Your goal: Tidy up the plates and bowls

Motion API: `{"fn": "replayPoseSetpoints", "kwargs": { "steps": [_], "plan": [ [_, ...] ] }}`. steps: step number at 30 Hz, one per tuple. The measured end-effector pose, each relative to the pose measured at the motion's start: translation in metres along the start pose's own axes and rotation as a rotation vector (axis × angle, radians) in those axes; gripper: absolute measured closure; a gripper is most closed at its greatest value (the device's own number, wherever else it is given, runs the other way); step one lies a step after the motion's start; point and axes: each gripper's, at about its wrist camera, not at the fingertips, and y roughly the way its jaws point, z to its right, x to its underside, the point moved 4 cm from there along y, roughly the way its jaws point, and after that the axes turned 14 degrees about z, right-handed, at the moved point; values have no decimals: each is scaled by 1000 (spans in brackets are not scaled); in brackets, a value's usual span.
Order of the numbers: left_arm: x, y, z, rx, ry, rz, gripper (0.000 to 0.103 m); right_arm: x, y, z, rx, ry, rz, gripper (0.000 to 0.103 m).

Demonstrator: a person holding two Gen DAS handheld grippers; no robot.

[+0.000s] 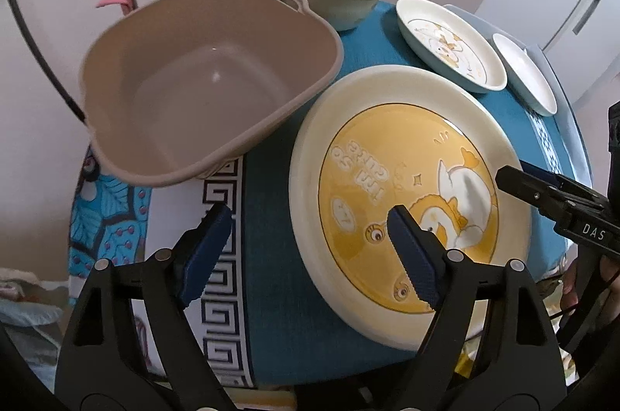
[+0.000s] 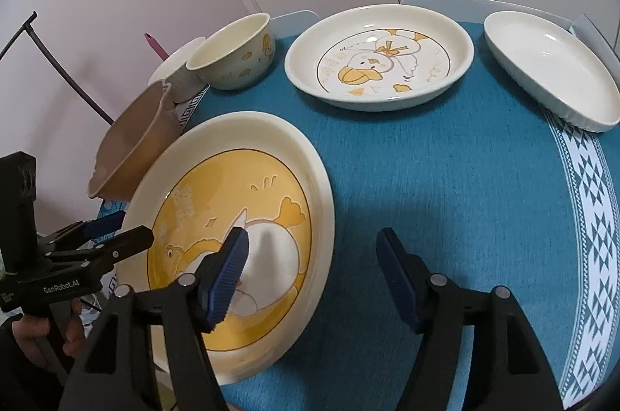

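Both tongs, left gripper (image 1: 310,252) and right gripper (image 2: 314,275), wide open, holding nothing. Yellow duck plate (image 1: 407,201) flat on blue tablecloth (image 2: 445,197), touching brown basin (image 1: 201,77). Might bump basin, slide off.

Left gripper (image 1: 310,217) tipped steeply down, jaws apart, blue ribbed pads (image 1: 205,256) well clear of each other and pressing on nothing. Right-hand pad sits over the yellow duck plate (image 1: 410,205), left-hand pad hangs off beyond its rim, so the rim runs through the gap. Right gripper (image 2: 312,240) also angled down, jaws spread too, nothing clamped; its left pad (image 2: 224,279) hovers above that same plate, the other one off to the side past the edge. Each gripper pokes into the other's view from the side, with a bit of the holding hand (image 2: 73,329) showing under the left one.
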Motion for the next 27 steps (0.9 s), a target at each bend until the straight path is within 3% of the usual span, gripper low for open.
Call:
{"fn": "replayPoseSetpoints", "kwargs": {
  "steps": [6,9,10,11,13,14,15,19,24,27],
  "plan": [
    [-17,-52,14,9,-20,46,21,-21,-43,-10,0,-37,32,39],
    [-40,-80,31,43,-27,118,21,-42,-75,-13,19,-56,81,39],
    [-49,-88,39,56,-14,143,21,-47,-83,-12,29,-61,95,36],
    [-58,-94,49,61,8,171,20,-56,-96,-10,49,-67,117,19],
    [-80,-103,72,50,65,227,8,-67,-112,-5,79,-67,156,0],
    [-91,-107,84,45,99,256,0,-75,-126,-1,94,-63,197,0],
    [-101,-111,96,54,133,290,0,-80,-133,2,110,-61,220,0],
    [-134,-109,141,185,199,326,0,-101,-165,24,187,-39,274,0],
    [-182,-87,206,345,260,295,0,-116,-193,67,324,-21,282,0],
    [-203,-66,239,393,311,280,0,-120,-200,94,407,-16,296,0]
  ]
}}
